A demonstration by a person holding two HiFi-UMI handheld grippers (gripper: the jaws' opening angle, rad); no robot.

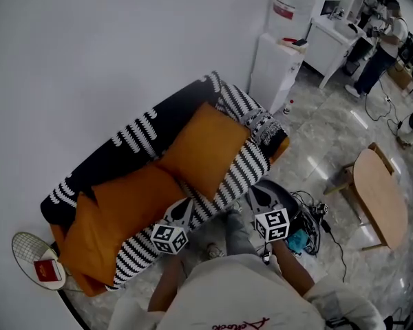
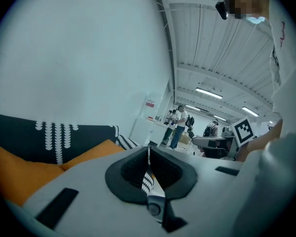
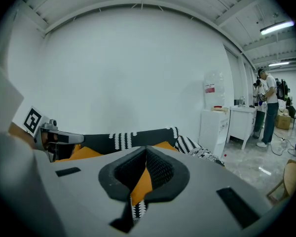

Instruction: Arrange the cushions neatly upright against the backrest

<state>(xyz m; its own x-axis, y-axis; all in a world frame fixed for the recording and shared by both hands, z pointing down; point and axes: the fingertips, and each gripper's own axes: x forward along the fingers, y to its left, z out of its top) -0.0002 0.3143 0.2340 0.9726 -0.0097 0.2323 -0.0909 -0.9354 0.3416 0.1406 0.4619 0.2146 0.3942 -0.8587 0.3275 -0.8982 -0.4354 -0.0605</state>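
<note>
Left tool (image 1: 185, 205): closed and empty, jaws pressed together, only a sliver of striped fabric showing past them. Hovers just off the front edge of the sofa (image 1: 134, 139), near the lower corner of the right orange cushion (image 1: 203, 146). Right tool (image 1: 261, 192): likewise closed on nothing, jaws meeting at the tips. Hangs by the sofa's right front corner, apart from the left tool. Aimed, like the other, toward the backrest (image 1: 117, 150) and tipped slightly down.

Right orange cushion: propped at a tilt, upper corner against the black backrest, lower edge on the striped seat cover (image 1: 241, 174). Left orange cushion (image 1: 127, 208): lower and flatter, sprawled over the seat toward the sofa's left end, meeting the other cushion at one corner. At the right end, a black-and-white patterned bundle (image 1: 261, 124), cushion or fold of cover not clear.

Behind the sofa, a plain white wall. Just past its right end, a water dispenser (image 1: 279, 47), then a white table (image 1: 330, 33) with people (image 1: 385, 33) standing beside it. On the marble floor to the right, a wooden table (image 1: 378, 198); near the right tool, a tangle of cables (image 1: 313, 222). By the sofa's left end, a racket (image 1: 29, 248) on the floor with a red packet (image 1: 47, 271) lying on it.
</note>
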